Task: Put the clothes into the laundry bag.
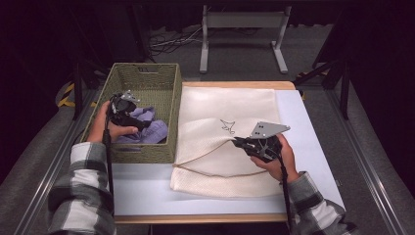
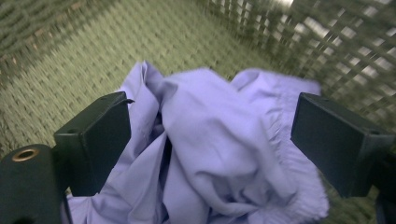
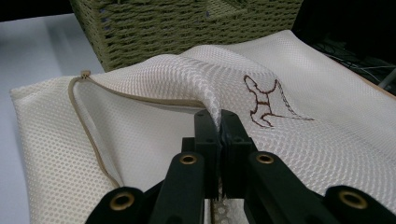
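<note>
Our left gripper (image 2: 210,140) hung inside the green basket (image 1: 169,117) with its jaws spread wide on either side of the crumpled lilac cloth (image 2: 219,149), not pressing it. Our right gripper (image 3: 220,122) pinched a raised fold of the cream mesh bag (image 3: 154,88) lying on the table (image 1: 313,147) beside the basket.

This looks like a lab or recording studio rather than a home: black curtains close off the darkness beyond the left claw (image 1: 142,122) and right claw (image 1: 238,142). Grey carpet runs around the white-topped worktop (image 1: 313,147), with metal rails (image 1: 364,156) laid along the floor on both outer sides of the claws. Past them stand a bare metal stand (image 1: 242,29) and loose cables (image 1: 171,41) on the floor.
</note>
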A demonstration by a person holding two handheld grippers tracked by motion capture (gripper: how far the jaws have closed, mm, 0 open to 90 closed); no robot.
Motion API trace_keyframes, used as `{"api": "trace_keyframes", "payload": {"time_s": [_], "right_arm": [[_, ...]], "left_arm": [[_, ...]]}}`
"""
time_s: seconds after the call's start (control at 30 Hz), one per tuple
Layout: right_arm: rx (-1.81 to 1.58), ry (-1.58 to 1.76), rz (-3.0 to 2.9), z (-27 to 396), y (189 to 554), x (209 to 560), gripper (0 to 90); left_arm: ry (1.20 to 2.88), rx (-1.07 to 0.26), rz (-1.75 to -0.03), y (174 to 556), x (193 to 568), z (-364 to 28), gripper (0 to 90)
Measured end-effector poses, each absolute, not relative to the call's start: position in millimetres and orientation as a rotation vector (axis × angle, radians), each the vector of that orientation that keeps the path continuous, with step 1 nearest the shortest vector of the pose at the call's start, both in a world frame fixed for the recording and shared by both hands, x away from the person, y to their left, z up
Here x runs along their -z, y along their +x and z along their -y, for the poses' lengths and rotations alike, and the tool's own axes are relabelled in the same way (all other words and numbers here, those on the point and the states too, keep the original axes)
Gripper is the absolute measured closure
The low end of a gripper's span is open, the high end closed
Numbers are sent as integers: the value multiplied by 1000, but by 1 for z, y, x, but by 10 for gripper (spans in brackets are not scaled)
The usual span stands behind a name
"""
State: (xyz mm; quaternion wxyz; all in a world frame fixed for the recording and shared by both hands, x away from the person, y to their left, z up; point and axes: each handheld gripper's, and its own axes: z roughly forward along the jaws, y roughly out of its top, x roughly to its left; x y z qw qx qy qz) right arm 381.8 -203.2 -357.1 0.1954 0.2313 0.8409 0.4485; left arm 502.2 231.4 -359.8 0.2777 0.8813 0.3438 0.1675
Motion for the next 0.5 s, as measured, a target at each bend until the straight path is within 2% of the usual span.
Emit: {"api": "trace_keyframes", "payload": {"time_s": [0.03, 0.3, 0.5], "right_arm": [[-1258, 647, -2357, 203, 382, 357, 878], [-1254, 634, -2370, 199, 381, 357, 878], [-1243, 619, -2397, 198, 381, 360, 878]], "left_arm": [[2392, -435, -920, 503, 361, -231, 173], [2502, -384, -957, 513, 373, -226, 147], [2603, -285, -972, 520, 384, -219, 121]]}}
